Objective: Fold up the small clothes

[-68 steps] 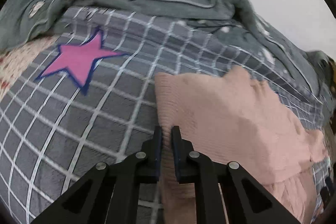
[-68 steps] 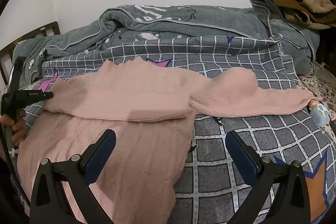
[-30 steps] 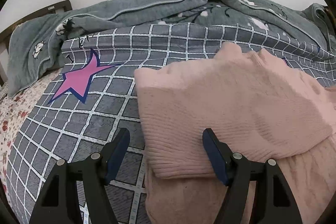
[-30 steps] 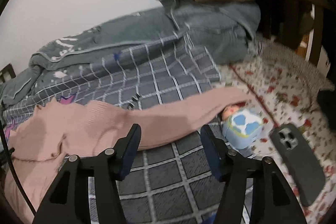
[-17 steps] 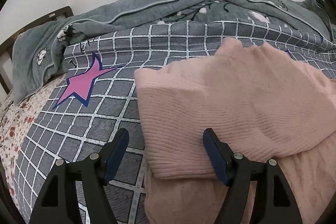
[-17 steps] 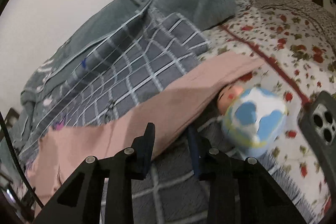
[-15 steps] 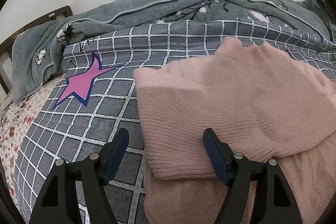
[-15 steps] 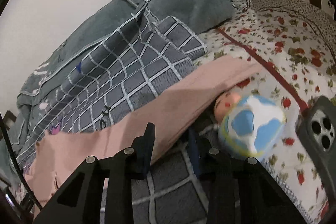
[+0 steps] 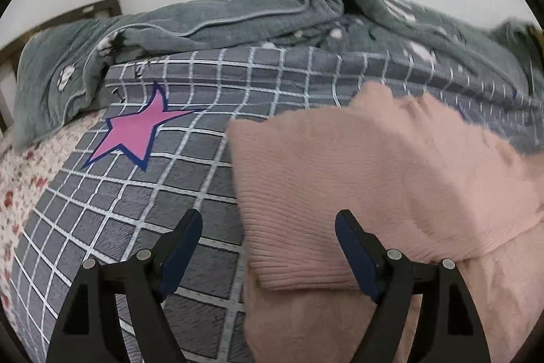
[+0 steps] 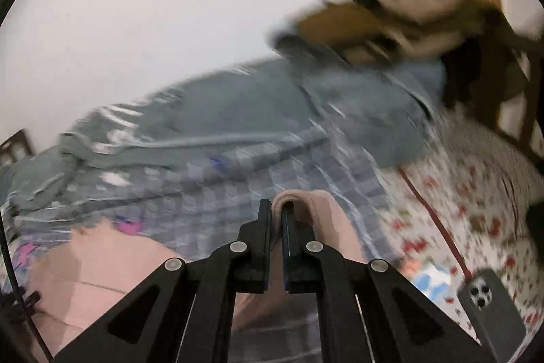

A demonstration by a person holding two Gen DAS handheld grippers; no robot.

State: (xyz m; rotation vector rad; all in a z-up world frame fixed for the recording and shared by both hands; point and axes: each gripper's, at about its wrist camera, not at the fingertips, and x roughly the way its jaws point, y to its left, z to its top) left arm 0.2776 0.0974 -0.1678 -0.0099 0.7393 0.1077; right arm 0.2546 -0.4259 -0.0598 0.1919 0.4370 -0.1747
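Pink knit sweater (image 9: 374,179), sleeve folded, on bed

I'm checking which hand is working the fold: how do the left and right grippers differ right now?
The left gripper stands wide open with nothing pinched, while the right gripper, whose jaws have just been closing, is shut on the pink sweater's sleeve. The left hangs over the folded edge of the pink sweater; the right has the sleeve draped over its tips, lifted off the checked blanket. Both have black frames and dark blue pads.

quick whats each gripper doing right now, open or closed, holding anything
left gripper: open, jaws have just widened, holding nothing, over the folded pink sweater.
right gripper: jaws have just closed, shut on the sweater's sleeve.
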